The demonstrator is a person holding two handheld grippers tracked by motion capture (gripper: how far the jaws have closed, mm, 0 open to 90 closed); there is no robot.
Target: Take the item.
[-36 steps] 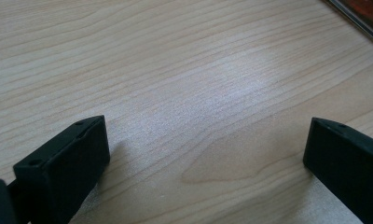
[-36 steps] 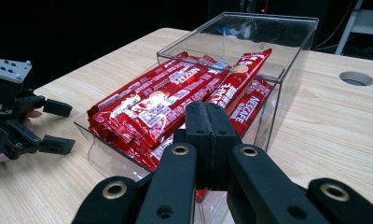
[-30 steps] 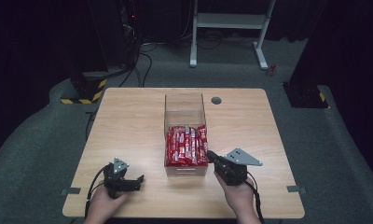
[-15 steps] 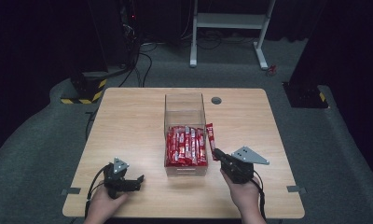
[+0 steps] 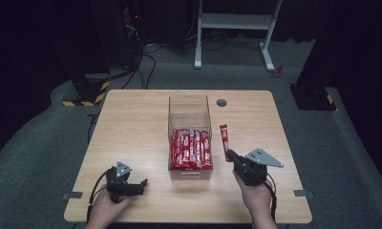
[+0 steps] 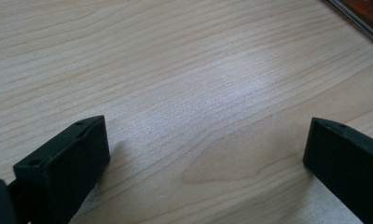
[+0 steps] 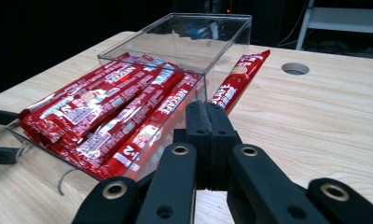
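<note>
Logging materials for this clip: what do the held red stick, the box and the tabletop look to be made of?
Red stick packet, clamped in the right gripper: glossy printed foil or plastic film, judging by its sheen and crimped end. Box: clear hard plastic, probably acrylic; its walls are see-through with sharp edges. Table: pale wood grain, matte, possibly laminate.

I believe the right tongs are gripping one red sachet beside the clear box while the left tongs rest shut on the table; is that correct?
Not quite: the left tongs are open, their jaws standing wide apart over bare table, as the left gripper view shows. The rest holds: the right tongs are shut on one red sachet just outside the clear box.
</note>
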